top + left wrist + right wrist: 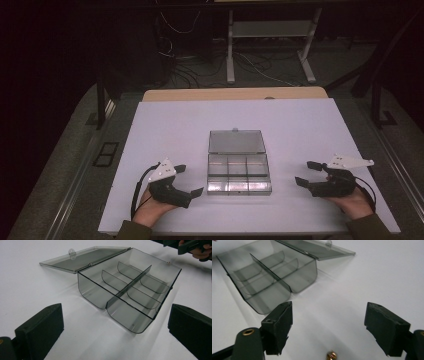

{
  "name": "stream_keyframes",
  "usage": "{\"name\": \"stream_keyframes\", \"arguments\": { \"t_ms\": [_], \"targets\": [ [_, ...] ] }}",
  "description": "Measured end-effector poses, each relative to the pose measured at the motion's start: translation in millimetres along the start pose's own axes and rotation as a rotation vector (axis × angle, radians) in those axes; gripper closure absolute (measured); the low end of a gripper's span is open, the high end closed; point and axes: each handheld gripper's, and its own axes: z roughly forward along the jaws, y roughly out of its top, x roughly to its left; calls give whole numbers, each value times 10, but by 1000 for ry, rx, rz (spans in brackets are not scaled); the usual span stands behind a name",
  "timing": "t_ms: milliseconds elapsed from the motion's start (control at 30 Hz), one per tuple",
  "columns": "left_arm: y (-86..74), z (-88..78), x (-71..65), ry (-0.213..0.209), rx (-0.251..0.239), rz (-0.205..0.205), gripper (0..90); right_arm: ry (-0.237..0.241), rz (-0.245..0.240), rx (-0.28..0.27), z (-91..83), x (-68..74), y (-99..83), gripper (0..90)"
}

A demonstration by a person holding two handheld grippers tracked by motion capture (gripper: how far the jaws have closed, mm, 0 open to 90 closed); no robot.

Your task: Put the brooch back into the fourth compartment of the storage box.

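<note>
A big white table (175,125) holds a clear grey box (239,173) with its lid (236,141) flipped flat open behind it. The box has six little rooms and they look empty, though the dim light makes that hard to tell. The left gripper (190,180) and the right gripper (305,173) sit on either side of the box. Both have their jaws spread wide and hold nothing. Nothing lies between the grippers and the box.
</note>
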Motion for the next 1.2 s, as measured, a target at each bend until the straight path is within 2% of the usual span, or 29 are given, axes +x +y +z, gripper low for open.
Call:
{"name": "stream_keyframes", "arguments": {
  "t_ms": [333, 600, 767, 1200],
  "targets": [
    [2, 12, -9, 8, 11, -5, 0, -17, 1, 49, -66, -151, -68, 215],
    [0, 12, -5, 11, 14, -5, 0, -26, 13, 103, -90, -246, -136, 253],
    [1, 11, -4, 11, 17, -9, 0, -12, 21, 114, -88, -246, -141, 316],
    [1, 14, -8, 10, 18, -5, 0, 15, -13, 154, -34, -197, -152, 479]
  ]
}}
